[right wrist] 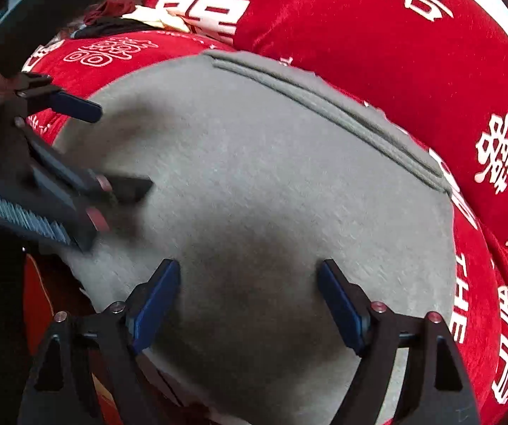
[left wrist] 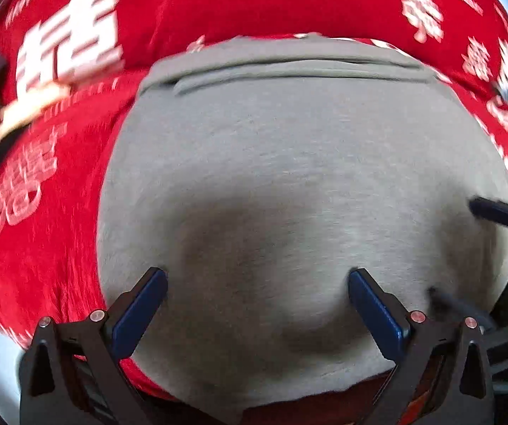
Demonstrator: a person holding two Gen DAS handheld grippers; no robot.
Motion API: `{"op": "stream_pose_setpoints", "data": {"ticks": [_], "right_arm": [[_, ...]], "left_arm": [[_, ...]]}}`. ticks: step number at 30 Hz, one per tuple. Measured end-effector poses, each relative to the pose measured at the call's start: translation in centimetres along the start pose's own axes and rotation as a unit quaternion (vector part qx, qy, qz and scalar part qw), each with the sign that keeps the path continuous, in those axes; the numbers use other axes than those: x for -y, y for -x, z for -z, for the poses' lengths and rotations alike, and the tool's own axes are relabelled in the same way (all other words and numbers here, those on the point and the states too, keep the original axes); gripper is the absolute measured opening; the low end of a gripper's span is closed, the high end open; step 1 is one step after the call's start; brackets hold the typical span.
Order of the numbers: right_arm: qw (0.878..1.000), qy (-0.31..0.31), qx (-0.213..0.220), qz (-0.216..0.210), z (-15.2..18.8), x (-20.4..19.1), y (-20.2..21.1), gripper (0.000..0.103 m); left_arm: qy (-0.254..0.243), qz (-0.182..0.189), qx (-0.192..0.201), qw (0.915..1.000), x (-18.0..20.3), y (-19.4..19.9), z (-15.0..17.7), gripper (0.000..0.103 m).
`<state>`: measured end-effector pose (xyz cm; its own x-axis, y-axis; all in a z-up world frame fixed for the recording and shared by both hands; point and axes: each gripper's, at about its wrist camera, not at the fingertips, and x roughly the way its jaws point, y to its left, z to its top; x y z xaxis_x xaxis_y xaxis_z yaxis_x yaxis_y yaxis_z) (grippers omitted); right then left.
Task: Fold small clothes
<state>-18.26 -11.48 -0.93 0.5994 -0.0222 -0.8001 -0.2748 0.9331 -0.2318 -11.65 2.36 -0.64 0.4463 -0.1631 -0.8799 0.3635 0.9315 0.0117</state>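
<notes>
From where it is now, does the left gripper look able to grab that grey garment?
Probably yes. The left gripper is open right over the grey garment, which lies flat on the red cloth. Nothing lies between them. The right gripper, open too, is beside it, not in the way.

I see a red cloth [left wrist: 52, 248] printed with white characters covering the whole surface, velvety and slightly rumpled. A pale rim [right wrist: 495, 3] shows past its far edge. Beyond that all is dark, and shadows pool near me.
</notes>
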Motion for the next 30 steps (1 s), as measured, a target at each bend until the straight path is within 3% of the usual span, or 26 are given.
{"op": "stream_pose_setpoints", "data": {"ticks": [3, 5, 8, 11, 15, 19, 21, 22, 26, 29, 30], "right_arm": [[0.998, -0.054, -0.010, -0.004, 1.4, 3.6, 0.5, 0.083], [0.995, -0.091, -0.026, 0.029, 2.3, 6.0, 1.1, 0.083], [0.989, -0.148, -0.007, 0.021, 1.9, 9.2, 3.2, 0.083], [0.984, -0.175, 0.036, 0.010, -1.0, 9.9, 4.3, 0.084], [0.989, -0.140, 0.052, 0.008, -6.8, 8.3, 1.5, 0.084], [0.989, -0.145, -0.006, -0.002, -9.5, 8.0, -4.4, 0.084], [0.986, -0.161, -0.032, -0.011, -8.9, 8.9, -6.1, 0.084], [0.986, -0.166, -0.014, -0.016, -8.4, 9.5, -5.8, 0.084], [0.982, -0.187, -0.023, 0.009, -6.1, 12.8, -4.6, 0.084], [0.976, -0.212, -0.030, 0.033, -5.2, 15.8, -2.9, 0.084], [0.974, -0.221, -0.018, 0.033, -5.5, 16.8, -2.1, 0.084]], "left_arm": [[0.034, 0.003, -0.003, 0.9994, -3.1, -0.2, -0.1, 0.103], [0.055, 0.014, -0.007, 0.9984, -4.7, -0.1, -0.2, 0.103], [0.081, -0.037, 0.009, 0.9960, -6.3, 0.6, -1.0, 0.103], [0.104, -0.004, 0.016, 0.9944, -7.3, 0.9, -2.9, 0.103], [0.086, 0.006, 0.033, 0.9957, -5.1, 0.0, -6.6, 0.103], [0.070, -0.023, 0.017, 0.9971, -3.7, -2.7, -9.0, 0.103], [0.073, -0.041, -0.009, 0.9965, -3.7, -4.2, -8.8, 0.103], [0.076, -0.026, -0.006, 0.9968, -4.1, -4.5, -8.6, 0.103], [0.082, -0.010, -0.010, 0.9965, -6.5, -4.1, -8.5, 0.103], [0.100, -0.054, -0.004, 0.9935, -8.1, -3.4, -9.6, 0.103], [0.118, -0.045, 0.003, 0.9920, -8.9, -3.0, -10.4, 0.103]]}}
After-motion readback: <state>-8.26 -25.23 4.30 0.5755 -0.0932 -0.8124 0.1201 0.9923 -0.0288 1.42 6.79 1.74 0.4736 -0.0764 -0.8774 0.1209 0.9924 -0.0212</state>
